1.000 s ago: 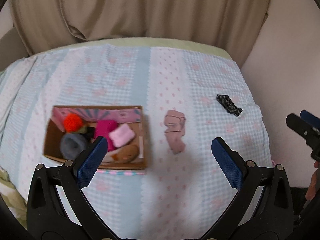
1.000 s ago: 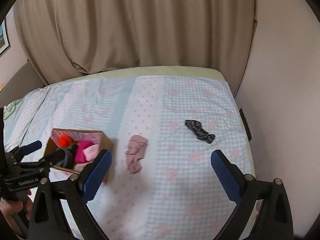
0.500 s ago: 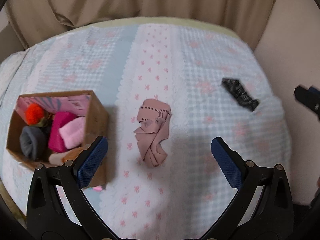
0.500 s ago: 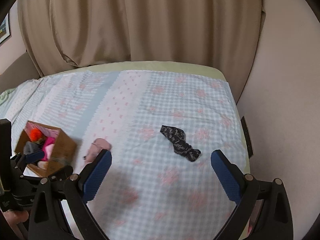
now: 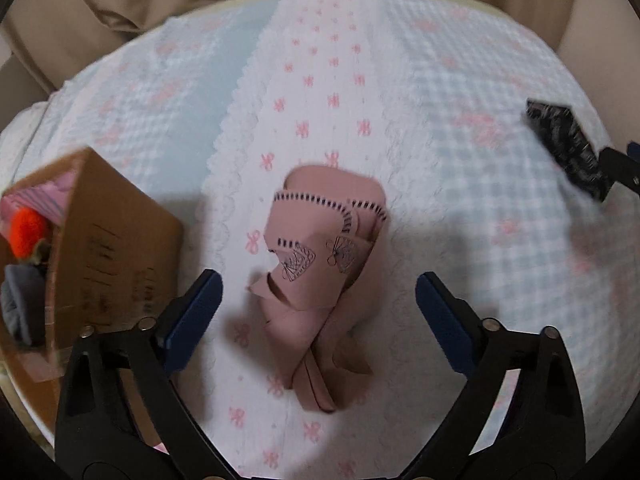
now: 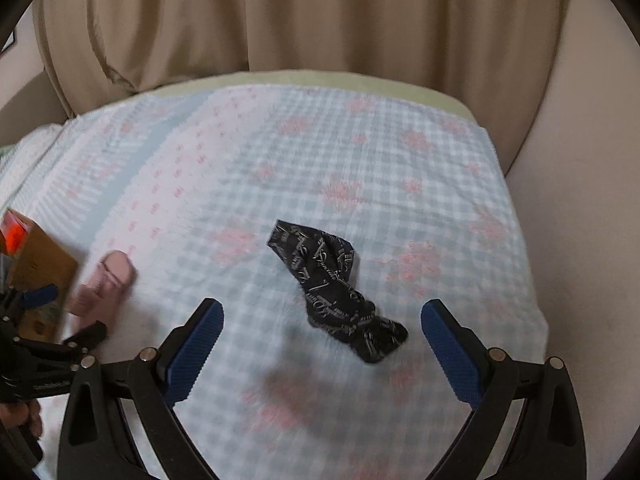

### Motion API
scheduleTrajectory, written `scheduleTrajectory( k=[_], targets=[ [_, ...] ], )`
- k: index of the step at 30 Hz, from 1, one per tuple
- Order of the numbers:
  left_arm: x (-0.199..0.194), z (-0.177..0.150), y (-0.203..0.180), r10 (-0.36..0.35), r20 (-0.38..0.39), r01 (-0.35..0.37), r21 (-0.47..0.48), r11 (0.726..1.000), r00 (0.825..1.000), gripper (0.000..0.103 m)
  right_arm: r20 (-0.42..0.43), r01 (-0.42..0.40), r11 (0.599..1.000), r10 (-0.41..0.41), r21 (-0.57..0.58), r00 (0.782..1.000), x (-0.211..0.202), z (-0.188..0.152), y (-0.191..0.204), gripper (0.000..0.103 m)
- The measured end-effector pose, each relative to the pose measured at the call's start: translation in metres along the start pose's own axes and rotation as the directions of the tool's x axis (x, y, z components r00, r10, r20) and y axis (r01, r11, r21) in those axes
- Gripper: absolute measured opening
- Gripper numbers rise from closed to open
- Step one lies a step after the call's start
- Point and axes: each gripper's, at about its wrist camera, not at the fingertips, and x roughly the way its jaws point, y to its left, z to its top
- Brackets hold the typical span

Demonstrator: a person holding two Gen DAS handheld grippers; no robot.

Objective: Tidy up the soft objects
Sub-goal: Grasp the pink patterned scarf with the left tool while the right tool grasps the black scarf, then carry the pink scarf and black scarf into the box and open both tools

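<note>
A folded pink cloth (image 5: 320, 280) with black stitching lies on the checked bedspread (image 5: 320, 80). My left gripper (image 5: 318, 284) hangs just above it, with the cloth between its blue pads. The jaws are closing and the pads are clear of the fabric. A black patterned cloth (image 6: 336, 292) lies crumpled further right, and my right gripper (image 6: 322, 308) stands open over its near end without touching it. A cardboard box (image 5: 116, 240) to the left holds an orange pompom (image 5: 28, 228) and a grey soft item (image 5: 20, 300).
A beige curtain (image 6: 280, 12) hangs behind the bed and a plain wall (image 6: 580, 200) runs along its right side. In the right wrist view, the left gripper (image 6: 64, 314) and a hand (image 6: 20, 416) sit by the box (image 6: 40, 276) and the pink cloth (image 6: 108, 280).
Both grippers have come down toward the bed. The left now frames the pink cloth and the right frames the black cloth. The left jaws stand slightly narrower.
</note>
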Motion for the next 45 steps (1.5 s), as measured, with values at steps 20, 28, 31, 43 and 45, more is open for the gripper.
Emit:
scheduleTrajectory(
  k=[20,28,31,43,45],
  targets=[
    [0.025,0.005,0.03,-0.159,-0.089,0.149,-0.11,0.983,0.983,0.025,-0.052,-0.05,0.999,0.05,0.003,0.997,0.053,-0.001,-0.01,0.04],
    [0.006,0.004,0.033,-0.176,-0.077,0.166,-0.121,0.979,0.981,0.023,-0.03,-0.037,0.999,0.037,0.014,0.999,0.026,0.002,-0.008,0.038],
    [-0.014,0.007,0.032,-0.181,-0.056,0.174,-0.111,0.978,0.982,0.023,-0.017,-0.03,0.999,0.03,0.024,0.999,0.006,0.006,-0.007,0.038],
    [-0.155,0.037,0.055,-0.23,0.096,0.239,-0.099,0.966,0.969,0.023,0.065,0.0,0.996,-0.006,0.09,0.998,-0.131,0.042,0.023,0.038],
    [-0.18,0.04,0.064,-0.238,0.115,0.249,-0.094,0.964,0.964,0.023,0.078,0.005,0.995,-0.013,0.103,0.997,-0.159,0.05,0.036,0.038]
  ],
)
